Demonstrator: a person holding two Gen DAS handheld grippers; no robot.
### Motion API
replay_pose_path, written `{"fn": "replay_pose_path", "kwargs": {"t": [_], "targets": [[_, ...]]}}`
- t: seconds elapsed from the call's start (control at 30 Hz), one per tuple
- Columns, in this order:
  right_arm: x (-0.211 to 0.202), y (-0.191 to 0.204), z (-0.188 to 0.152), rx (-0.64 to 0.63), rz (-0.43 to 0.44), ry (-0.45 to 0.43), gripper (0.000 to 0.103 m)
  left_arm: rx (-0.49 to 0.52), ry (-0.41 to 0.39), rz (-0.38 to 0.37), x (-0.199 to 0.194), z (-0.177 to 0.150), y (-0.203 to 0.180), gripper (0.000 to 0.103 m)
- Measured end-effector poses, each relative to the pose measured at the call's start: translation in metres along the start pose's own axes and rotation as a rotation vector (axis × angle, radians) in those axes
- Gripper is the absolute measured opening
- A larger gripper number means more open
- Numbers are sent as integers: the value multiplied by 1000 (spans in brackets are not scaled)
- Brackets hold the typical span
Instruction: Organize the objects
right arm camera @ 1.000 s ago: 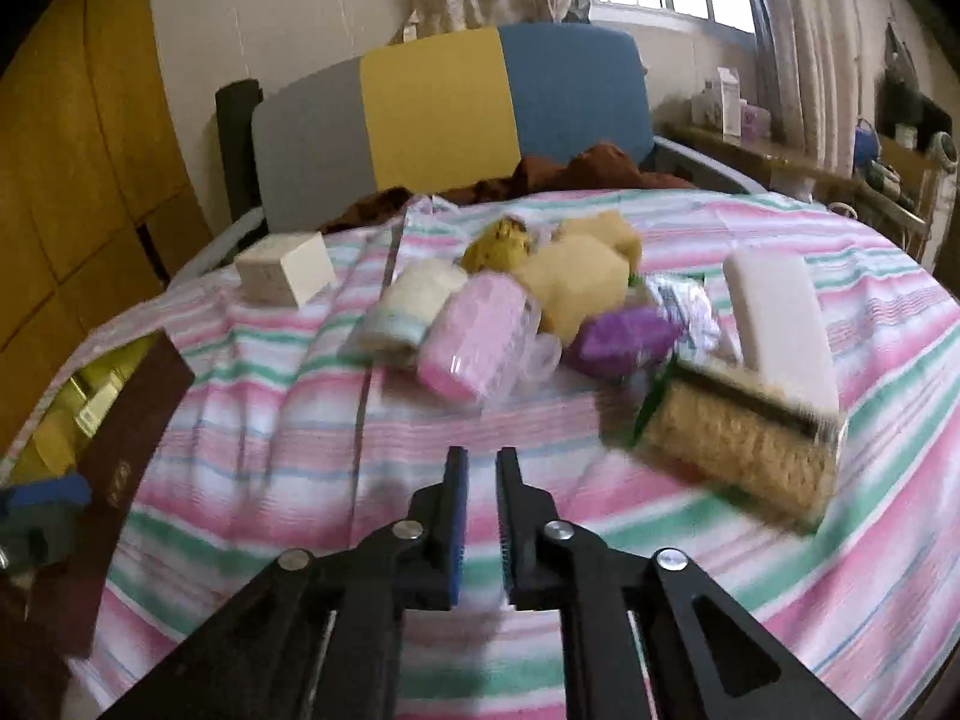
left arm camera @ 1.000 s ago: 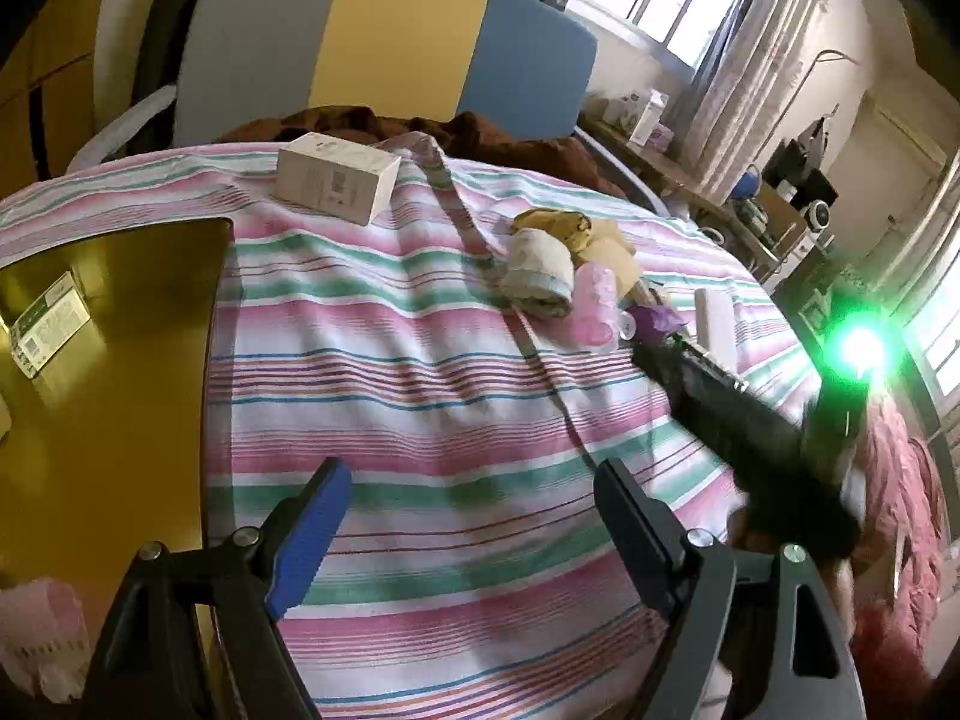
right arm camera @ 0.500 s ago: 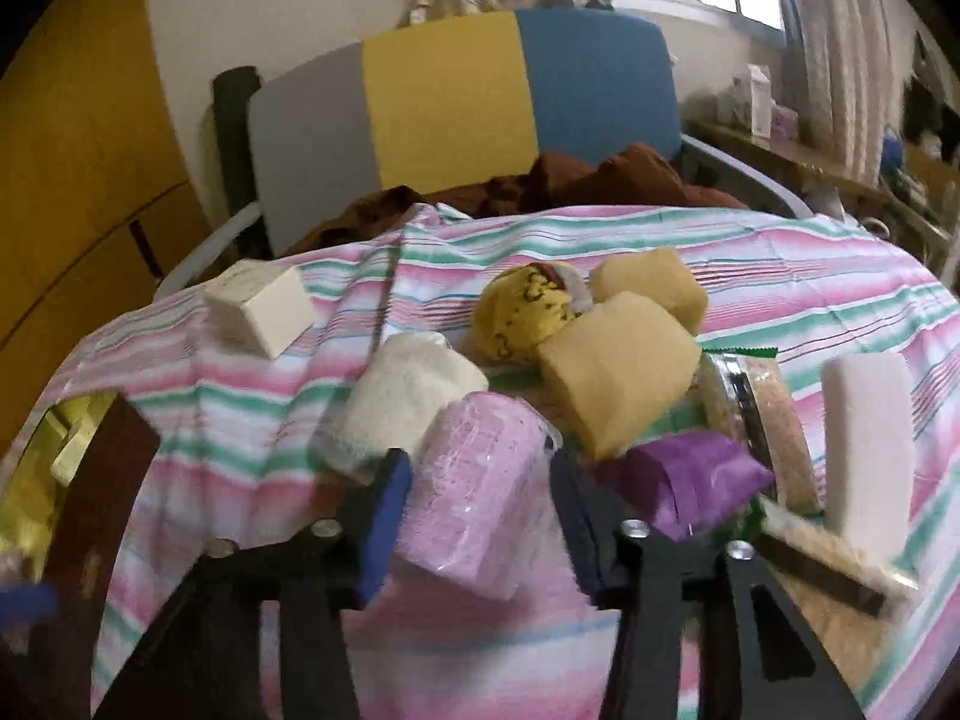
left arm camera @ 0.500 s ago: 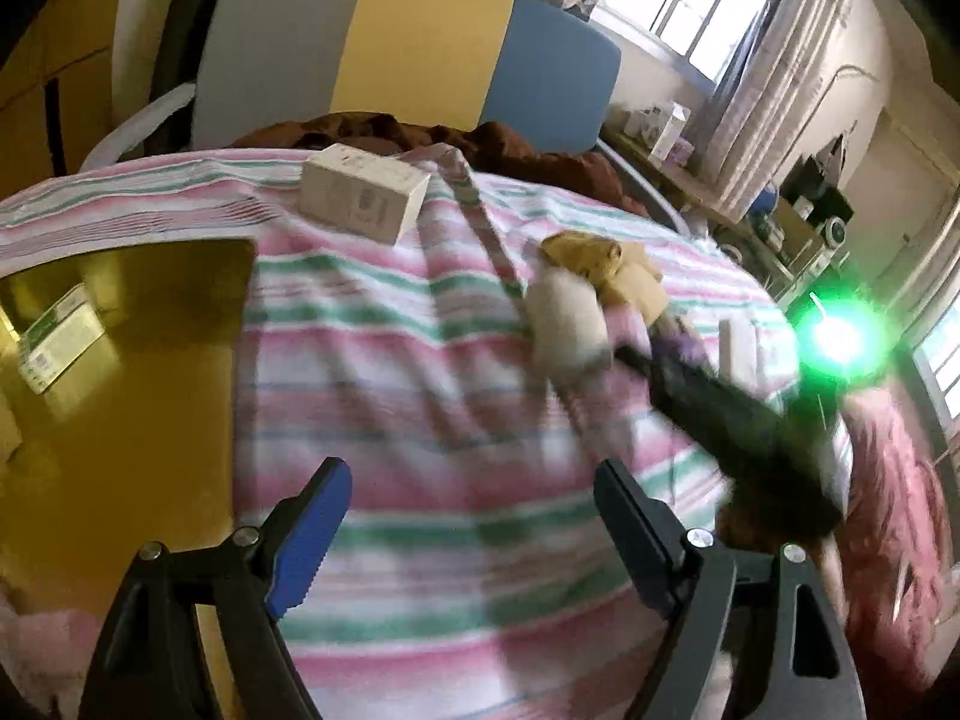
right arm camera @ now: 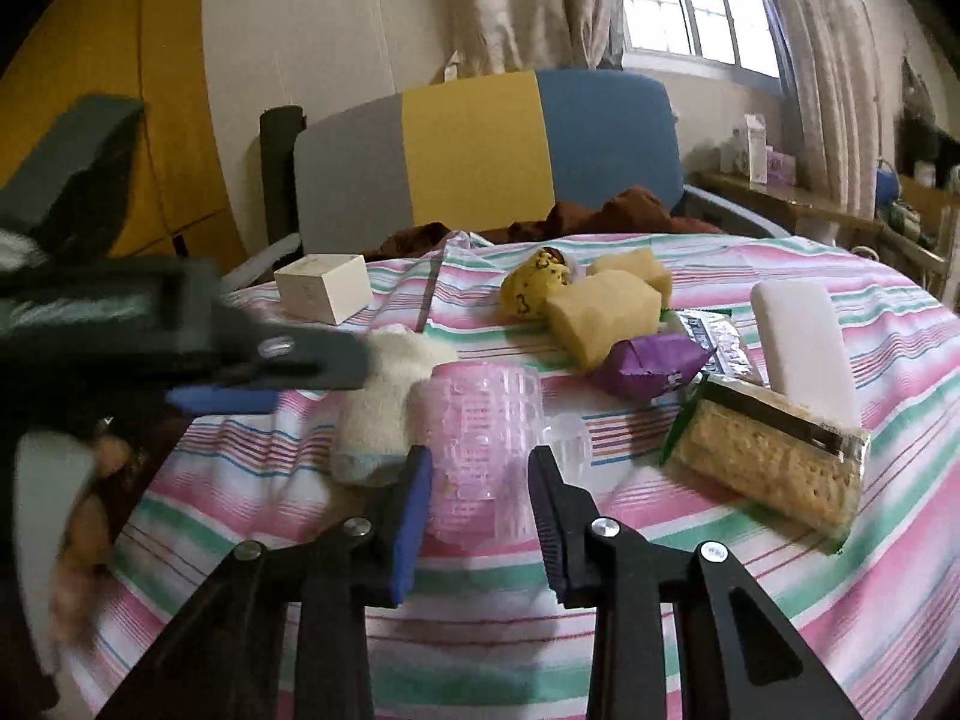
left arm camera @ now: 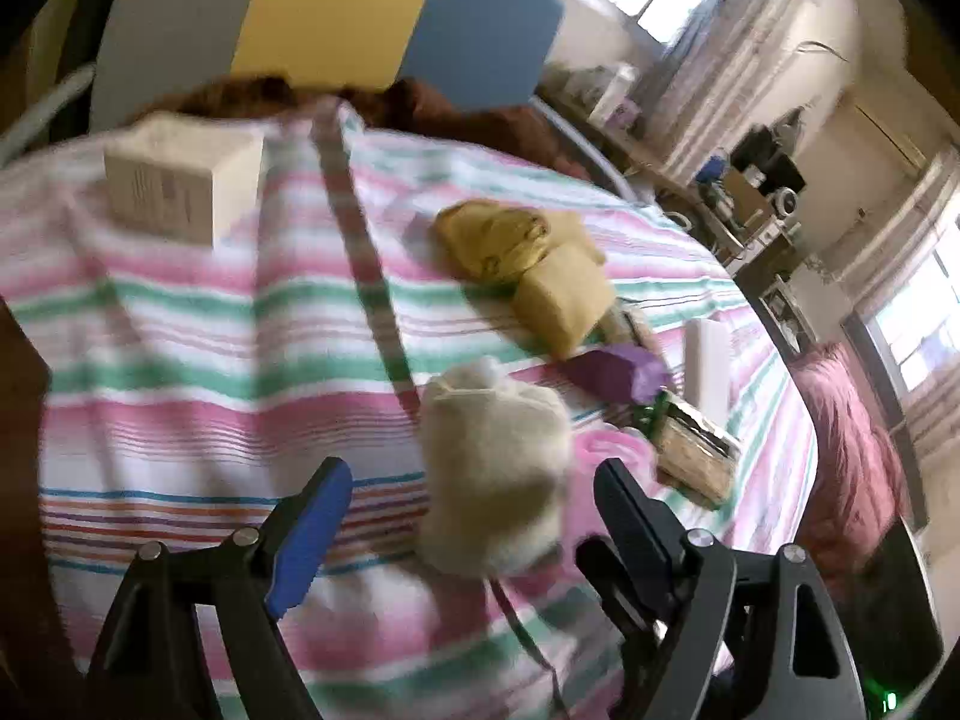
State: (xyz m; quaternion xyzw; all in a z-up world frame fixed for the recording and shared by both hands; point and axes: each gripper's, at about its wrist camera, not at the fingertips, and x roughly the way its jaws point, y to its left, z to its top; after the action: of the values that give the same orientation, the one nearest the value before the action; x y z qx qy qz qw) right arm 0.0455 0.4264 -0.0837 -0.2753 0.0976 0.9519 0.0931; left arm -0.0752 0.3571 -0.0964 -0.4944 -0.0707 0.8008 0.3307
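Striped pink-and-green cloth on the bed [right arm camera: 780, 600], cluttered with sponges.
Your right gripper [right arm camera: 480, 483] is closing around the ribbed translucent pink plastic cup [right arm camera: 480, 450]; your left gripper [left arm camera: 468, 492] gapes wide around the cream fluffy sock roll [left arm camera: 492, 468].

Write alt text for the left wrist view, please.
The left gripper holds its fingers open on either side of a cream cloth roll on a striped bedcover, not touching it. Yellow sponges, a purple packet and a white box lie beyond.
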Motion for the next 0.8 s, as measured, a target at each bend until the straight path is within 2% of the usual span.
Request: {"fn": "replay_pose_path", "kwargs": {"t": [0.1,0.13,0.17,0.2,0.23,0.27,0.4,0.63,0.8], "targets": [[5,-4,-1,21,0,5,33,-141,-19,-96,10,-1,20,82],[6,-5,-2,27,2,5,33,-154,-41,-114,9,-3,22,75],[7,-5,-1,29,5,5,33,-141,-40,-112,10,-5,23,63],[7,-4,-2,25,2,4,33,-118,-42,-120,10,-6,23,60],[8,-3,-3,18,-2,3,33,-107,-41,-135,9,-7,22,48],[8,-2,-3,13,-4,5,33,-103,-33,-157,9,-9,22,47],[10,-1,-4,8,-9,2,34,-117,-66,-143,-2,-19,27,45],[10,3,-7,-5,-15,2,35,-29,-128,-83,-25,-38,24,43],[10,3,-8,-1,-21,3,35,-38,-158,-78,-40,-51,31,43]]}}
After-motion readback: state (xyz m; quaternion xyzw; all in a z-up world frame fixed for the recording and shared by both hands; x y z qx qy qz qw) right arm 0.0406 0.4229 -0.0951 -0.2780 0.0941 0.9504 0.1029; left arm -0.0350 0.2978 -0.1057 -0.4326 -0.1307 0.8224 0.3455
